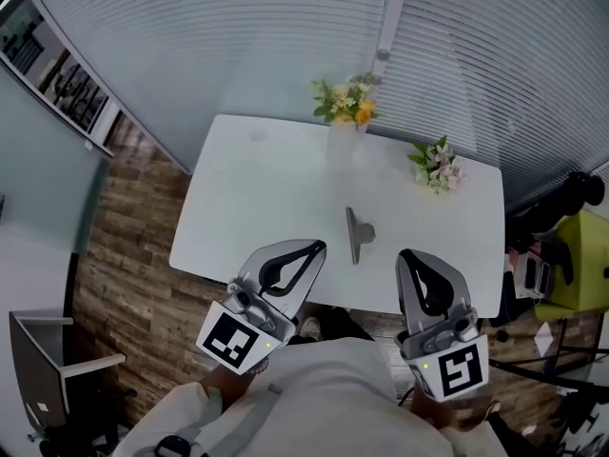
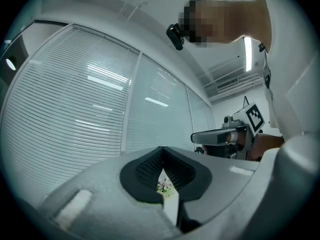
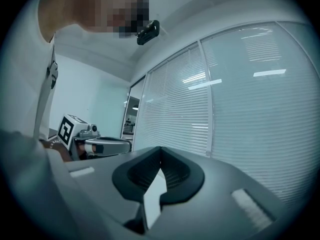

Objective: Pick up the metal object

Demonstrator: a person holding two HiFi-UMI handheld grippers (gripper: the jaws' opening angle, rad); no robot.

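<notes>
metal object point(image 1: 358, 233): too small to tell its kind | table point(image 1: 243, 184): near edge hidden behind left gripper point(image 1: 312, 248) and right gripper point(image 1: 410, 257) | left gripper view: gripper body blocks the table, only a sliver of flowers point(image 2: 164, 185) shows through the jaw gap | shelf point(image 1: 59, 72): cut by left edge | green thing point(image 1: 582, 267): cut by right edge

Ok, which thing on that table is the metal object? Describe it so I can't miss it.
Start at the white rectangular table. On its near half, straight in front of the clear vase of yellow and orange flowers, lies a narrow grey metal piece. Unlike the vase and the small pink-and-white flower bunch, it lies flat and bears no flowers.
</notes>
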